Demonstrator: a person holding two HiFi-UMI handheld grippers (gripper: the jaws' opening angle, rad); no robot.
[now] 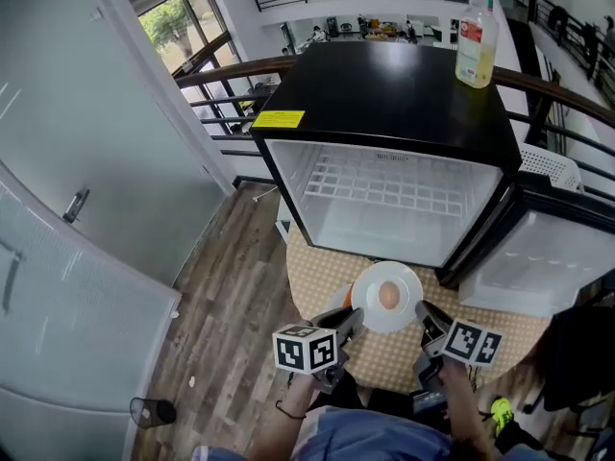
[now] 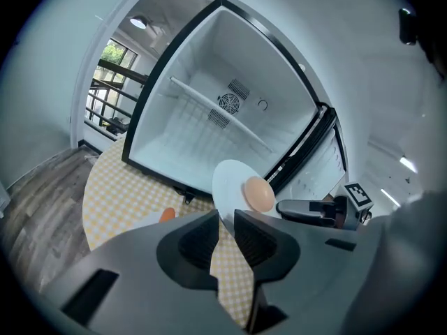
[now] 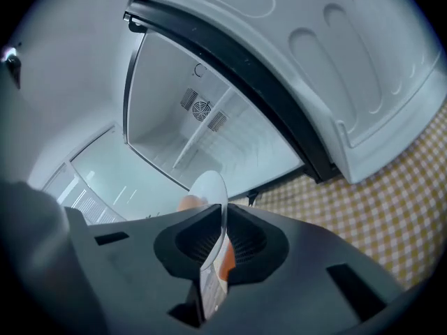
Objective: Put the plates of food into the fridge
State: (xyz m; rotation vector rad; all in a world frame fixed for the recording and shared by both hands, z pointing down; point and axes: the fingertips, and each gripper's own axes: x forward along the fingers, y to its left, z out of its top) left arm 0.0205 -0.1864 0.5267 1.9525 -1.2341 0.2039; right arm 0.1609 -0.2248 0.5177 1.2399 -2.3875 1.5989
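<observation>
A white plate (image 1: 369, 311) with a brown egg-shaped piece of food (image 1: 388, 296) hangs above the table in front of the open black fridge (image 1: 384, 94). My left gripper (image 1: 351, 321) is shut on the plate's left rim and my right gripper (image 1: 423, 311) is shut on its right rim. In the left gripper view the plate (image 2: 229, 179) and the food (image 2: 258, 194) rise from between the jaws of the left gripper (image 2: 225, 232). In the right gripper view the plate (image 3: 212, 187) shows edge-on in the right gripper (image 3: 222, 239). The fridge's white inside (image 1: 384, 219) holds only a wire shelf (image 1: 384, 186).
The fridge stands on a round table with a yellow checked cloth (image 1: 312, 272); its door (image 1: 538, 262) swings open to the right. A bottle (image 1: 477, 36) stands on the fridge top. Something orange (image 2: 166, 215) lies on the cloth under the plate. A dark cup (image 1: 152, 411) sits on the wood floor at left.
</observation>
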